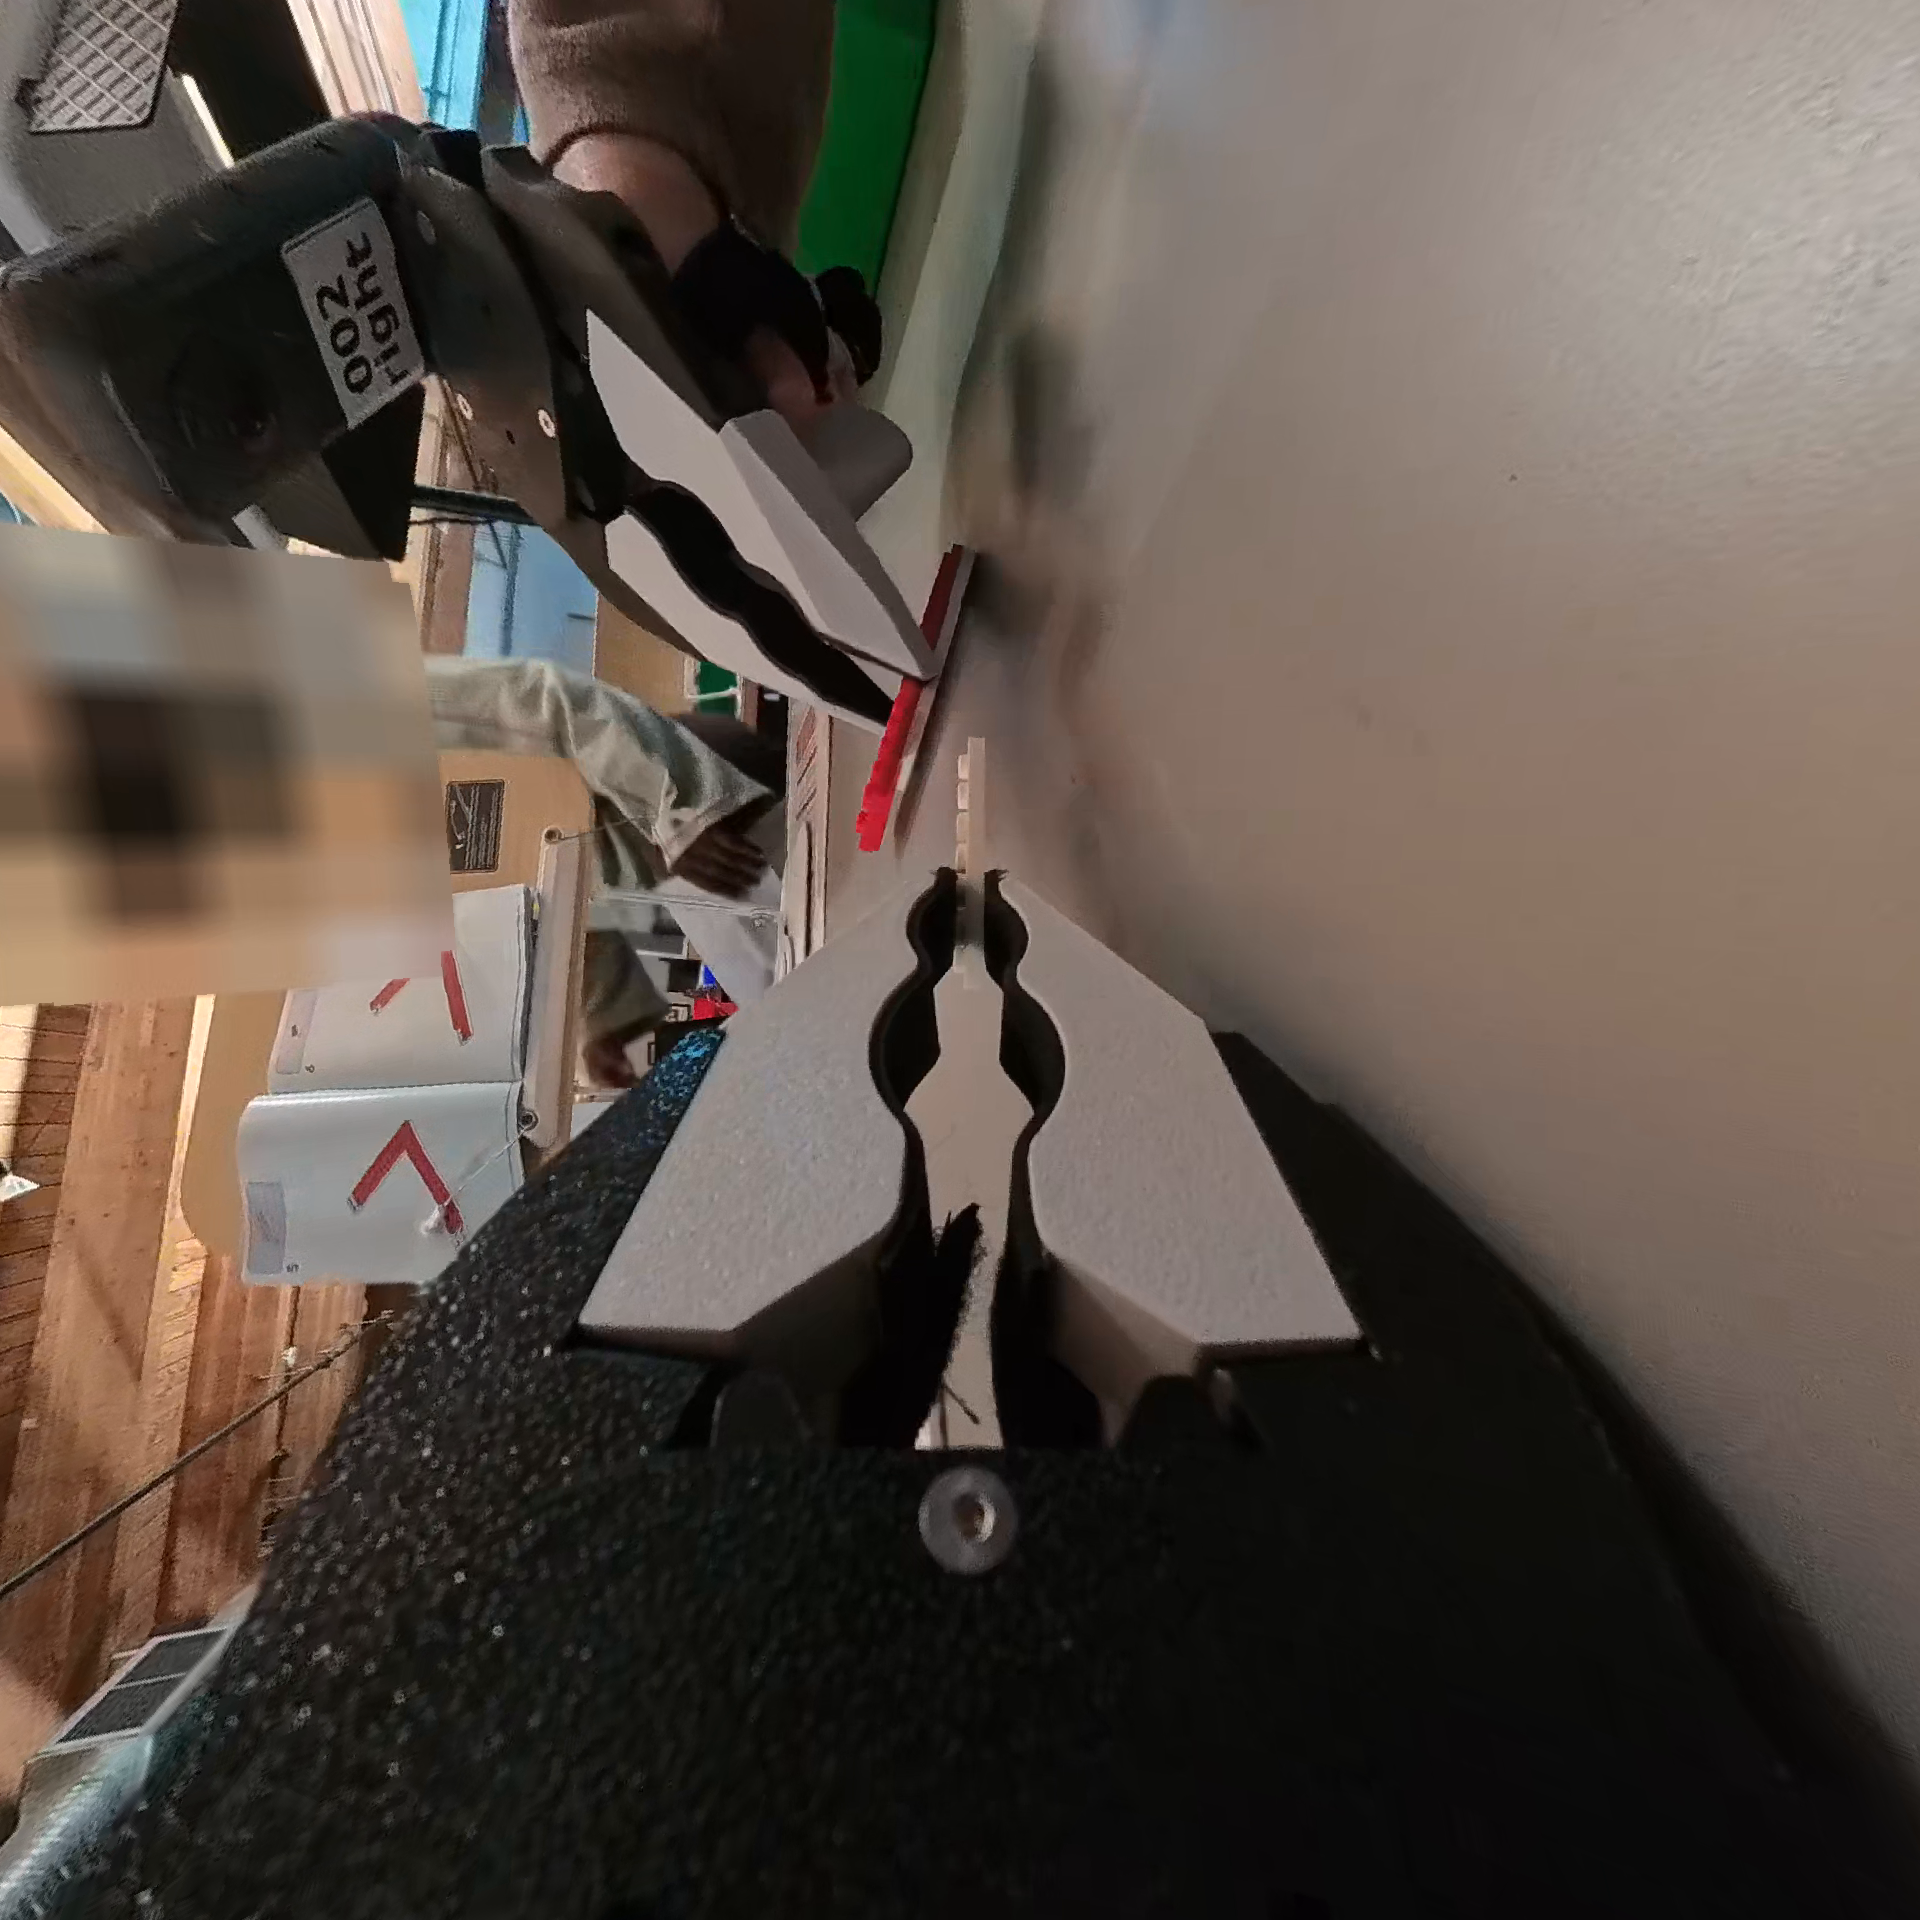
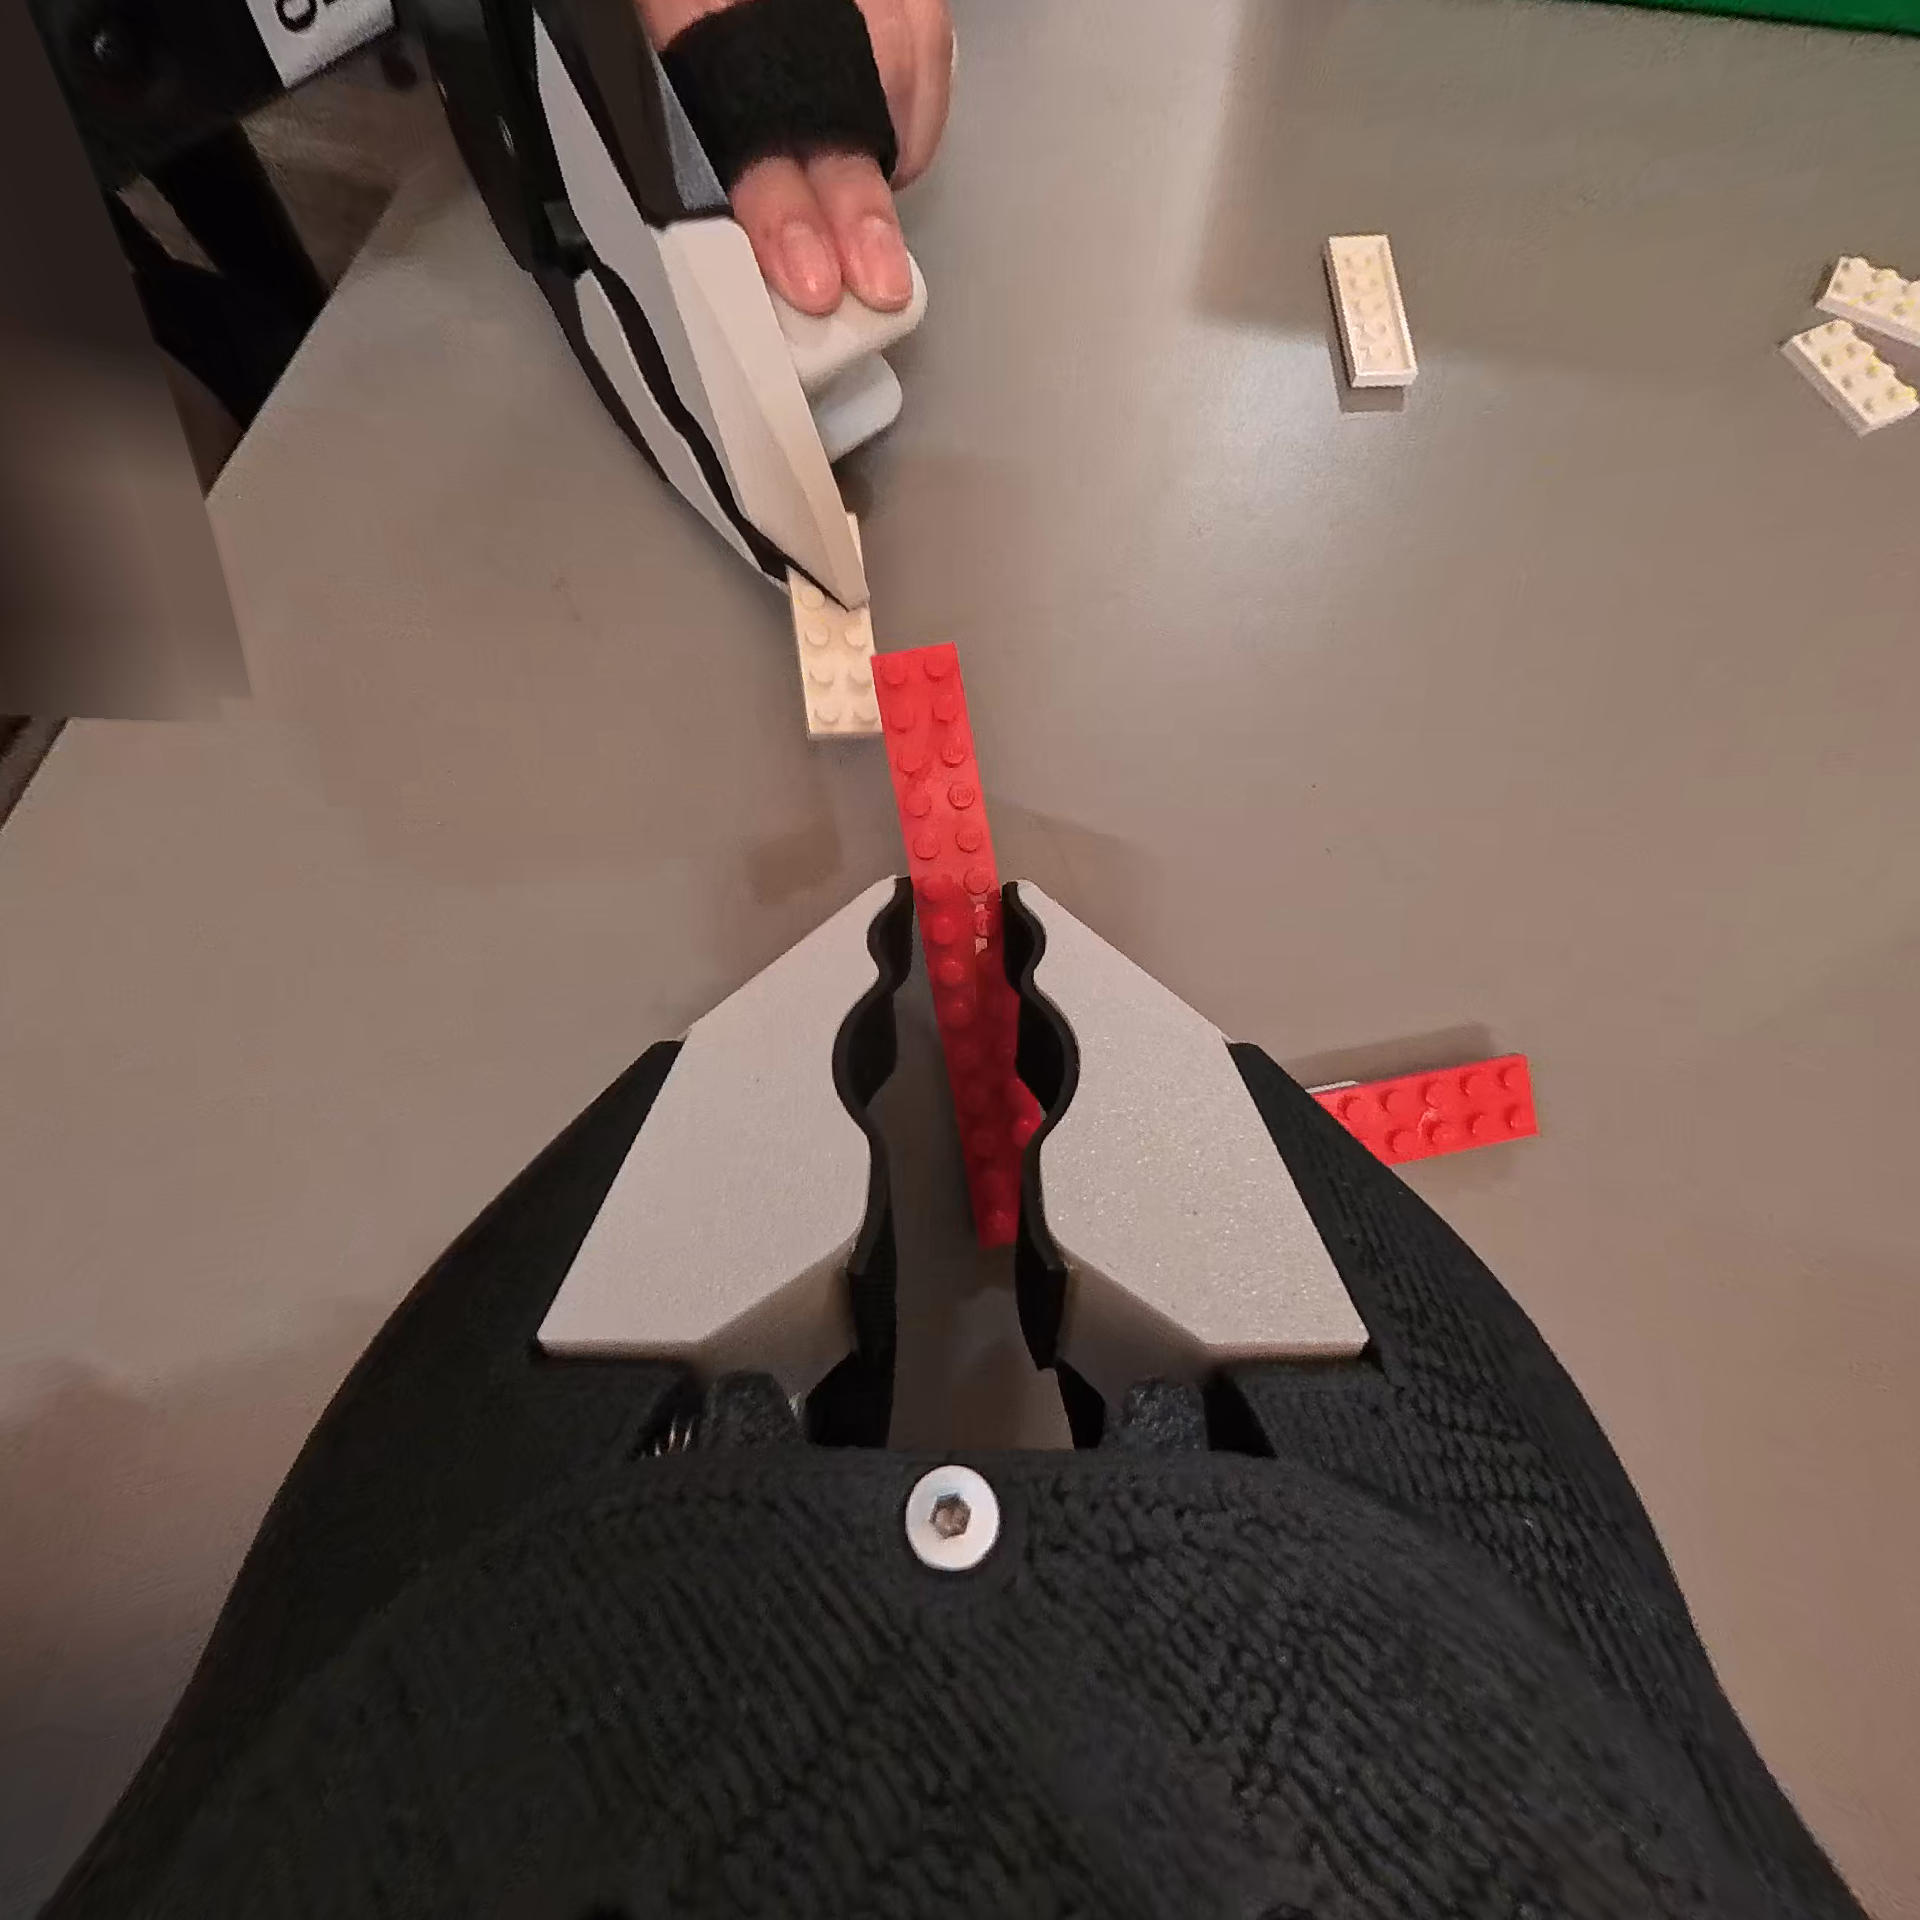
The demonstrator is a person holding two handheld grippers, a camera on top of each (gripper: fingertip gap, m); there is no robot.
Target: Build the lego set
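Note:
My right gripper is shut on a long red plate and holds it studs up, pointing forward. Its far end meets the edge of a small white plate. My left gripper is shut on that white plate's far end, low over the grey table. In the left wrist view the left gripper pinches the white plate edge-on. There the right gripper comes in from the upper left with the red plate tilted beside the white one.
A shorter red plate lies to the right of my right gripper. Three loose white plates lie at the far right. A green baseplate lies at the table's far edge. The table edge drops off at the left. One gripper's finger ends stand about 7 centimeters off the other's.

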